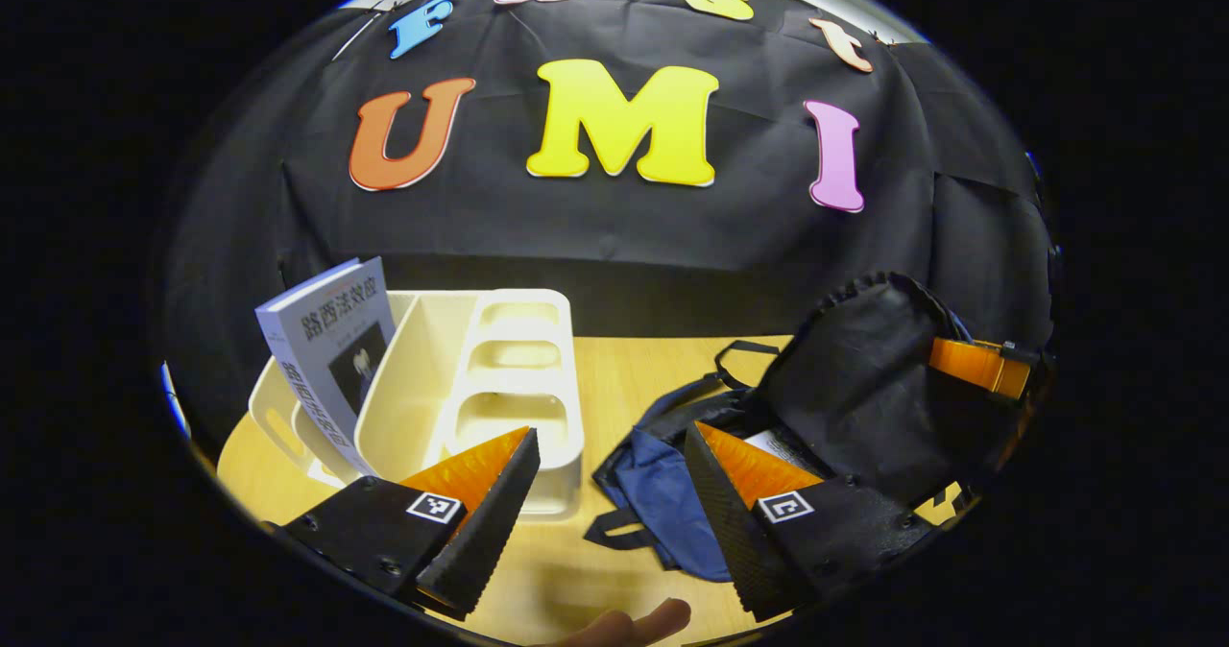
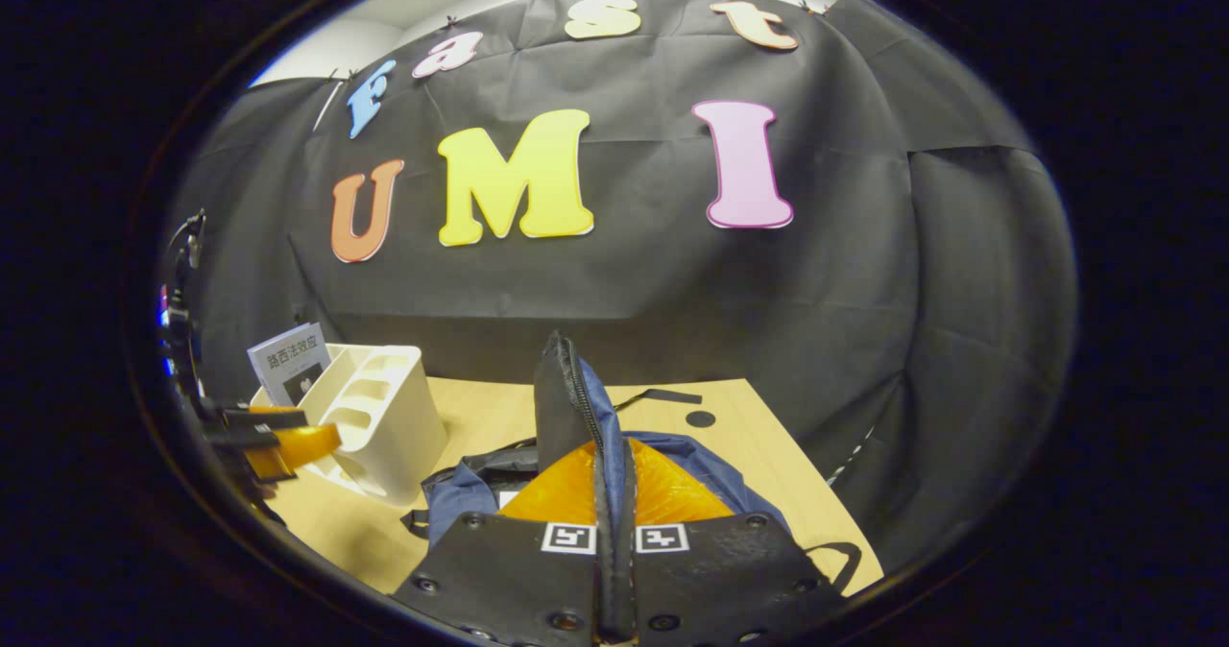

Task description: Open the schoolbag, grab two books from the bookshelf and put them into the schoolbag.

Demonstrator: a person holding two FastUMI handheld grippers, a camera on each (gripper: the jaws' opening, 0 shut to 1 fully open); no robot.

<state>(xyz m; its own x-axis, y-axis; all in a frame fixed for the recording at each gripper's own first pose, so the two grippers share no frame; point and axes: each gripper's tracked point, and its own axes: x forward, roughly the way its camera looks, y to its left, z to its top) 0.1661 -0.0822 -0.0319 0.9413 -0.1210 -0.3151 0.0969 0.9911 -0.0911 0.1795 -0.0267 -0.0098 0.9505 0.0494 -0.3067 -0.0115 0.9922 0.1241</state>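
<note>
Pale wood is what I see under everything: a light wooden worktop (image 1: 634, 378) carrying a cream plastic bookshelf with open slots (image 1: 499, 388) toward its left edge and a dark blue and black fabric schoolbag (image 1: 672, 474) toward its right. From the left gripper view, my left claw (image 1: 610, 460) hangs spread wide with nothing between its fingers, low over the near edge of the worktop, between the bookshelf and the schoolbag. One grey-white paperback book (image 1: 331, 359) stands tilted in the leftmost slot of the bookshelf. A white page corner (image 1: 783, 447) shows inside the schoolbag's mouth; I cannot tell whether it is a book. A fingertip of the person's hand (image 1: 653, 620) shows at the bottom of that view

In the right gripper view, my right claw (image 2: 614, 493) is pinched tight on the black zippered flap of the schoolbag (image 2: 562, 407), both fingers pressing on the fabric and holding it upright above the bag's body. The same flap stands raised in the left gripper view, with the right claw at its upper right edge. The bookshelf (image 2: 384, 417) and the book (image 2: 288, 364) sit at the far left corner of the worktop (image 2: 749, 436)
</note>
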